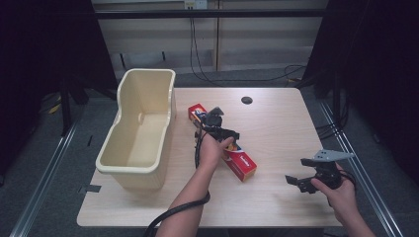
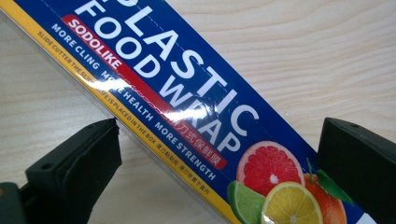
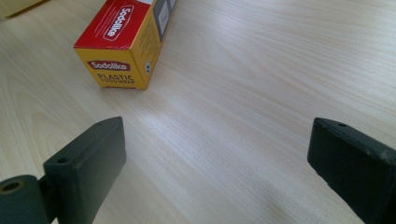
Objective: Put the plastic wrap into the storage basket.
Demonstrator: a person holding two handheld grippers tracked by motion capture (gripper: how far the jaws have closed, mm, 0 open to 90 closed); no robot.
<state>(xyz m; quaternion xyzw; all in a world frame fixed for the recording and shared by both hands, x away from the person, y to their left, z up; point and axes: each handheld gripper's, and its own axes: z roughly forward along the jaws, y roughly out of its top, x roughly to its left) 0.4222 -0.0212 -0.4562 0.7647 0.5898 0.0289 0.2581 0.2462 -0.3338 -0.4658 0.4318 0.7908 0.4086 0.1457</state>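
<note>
The right gripper (image 1: 300,171) is held near the table's (image 1: 276,123) front edge, jaws spread wide over bare wood. Farther in, the left gripper (image 1: 217,121) is poised with jaws wide astride the plastic-wrap box (image 1: 243,165), which lies diagonally mid-table; the cream basket (image 1: 141,131) stands at the left.

The middle of the food wrap box (image 1: 232,157) is covered in the high view by the left hand (image 1: 210,150) and left gripper (image 1: 217,129). In the left gripper view the box is cut off at 11 and 5 o'clock, and its smallest print cannot be read. In the right gripper view its far end is cut off at 12 o'clock.
</note>
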